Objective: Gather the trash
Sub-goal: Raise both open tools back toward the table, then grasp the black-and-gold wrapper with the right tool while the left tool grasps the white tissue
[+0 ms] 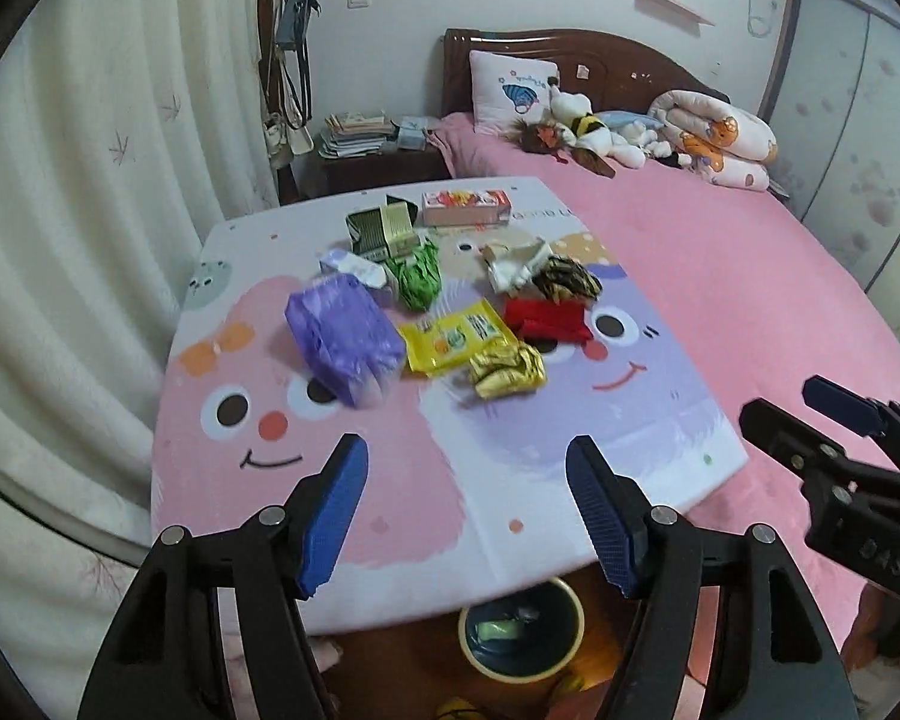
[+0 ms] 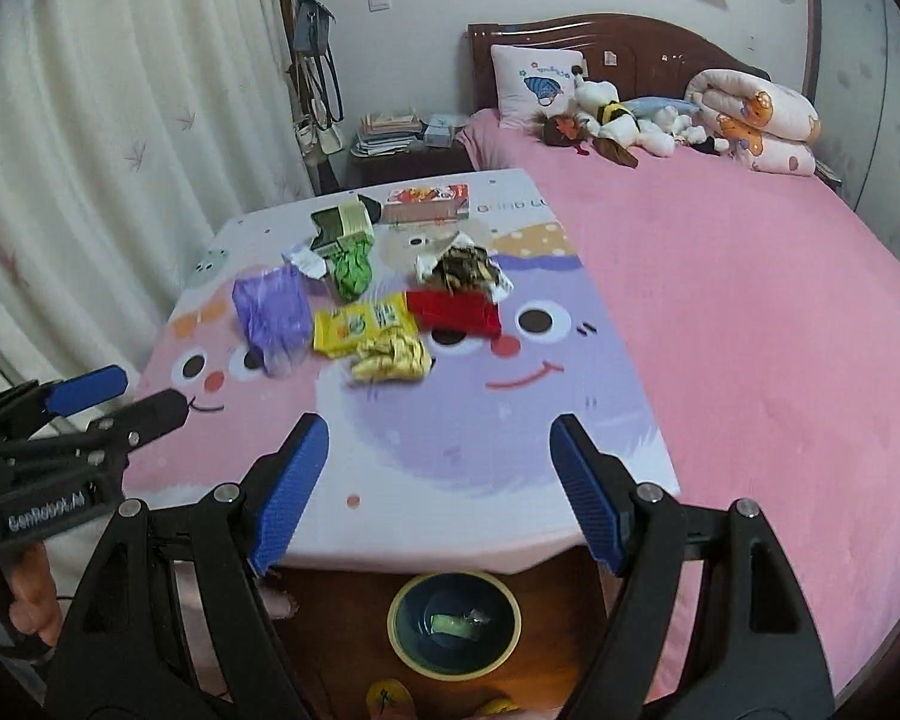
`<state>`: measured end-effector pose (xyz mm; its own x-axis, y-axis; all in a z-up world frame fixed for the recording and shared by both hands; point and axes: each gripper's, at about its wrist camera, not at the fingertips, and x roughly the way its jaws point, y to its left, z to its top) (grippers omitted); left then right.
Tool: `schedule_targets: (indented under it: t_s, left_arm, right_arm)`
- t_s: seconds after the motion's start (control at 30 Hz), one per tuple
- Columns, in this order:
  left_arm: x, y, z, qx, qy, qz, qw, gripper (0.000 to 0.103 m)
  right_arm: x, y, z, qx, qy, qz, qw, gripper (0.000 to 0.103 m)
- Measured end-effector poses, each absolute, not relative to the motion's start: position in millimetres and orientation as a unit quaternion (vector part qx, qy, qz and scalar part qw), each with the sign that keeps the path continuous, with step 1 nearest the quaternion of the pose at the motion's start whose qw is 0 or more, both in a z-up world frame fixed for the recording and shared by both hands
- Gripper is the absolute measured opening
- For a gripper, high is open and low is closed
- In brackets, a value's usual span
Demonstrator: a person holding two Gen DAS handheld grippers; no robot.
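Left wrist view: the left hand-held gripper [image 1: 468, 516] is spread and empty; wrappers [image 1: 456, 339] lie ahead on the surface [image 1: 390, 498], the bin [image 1: 519, 630] below it. Right wrist view: the right hand-held gripper [image 2: 438, 492], also spread and empty, plus fingers [image 2: 33, 600] at far left.

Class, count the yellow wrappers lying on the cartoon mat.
2. The flat yellow packet lies mid-mat beside the purple pack; the crumpled yellow-gold wrapper touches its near corner. Others may hide under the pile.
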<state>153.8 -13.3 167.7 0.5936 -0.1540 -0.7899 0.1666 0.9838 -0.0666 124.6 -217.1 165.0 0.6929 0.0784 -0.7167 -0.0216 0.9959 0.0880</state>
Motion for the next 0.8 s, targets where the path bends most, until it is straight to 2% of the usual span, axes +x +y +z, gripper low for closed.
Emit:
schedule_targets:
  t_s: [0.27, 0.53, 0.8]
  left_arm:
    - [212.1, -26.4, 151.3, -0.012, 0.454, -0.031, 0.89, 0.07]
    - [294.2, -65.2, 117.5, -0.066, 0.488, 0.048, 0.869, 0.07]
    - [338.5, -89.5, 88.6, -0.082, 0.51, 0.11, 0.849, 0.07]
  right_arm:
    - [227.4, -235.2, 149.0, 0.027, 0.421, 0.073, 0.904, 0.074]
    - [353.7, -264.1, 100.9, 0.007, 0.459, 0.144, 0.877, 0.074]
    - [451.0, -251.5, 34.1, -0.042, 0.511, 0.213, 0.832, 0.074]
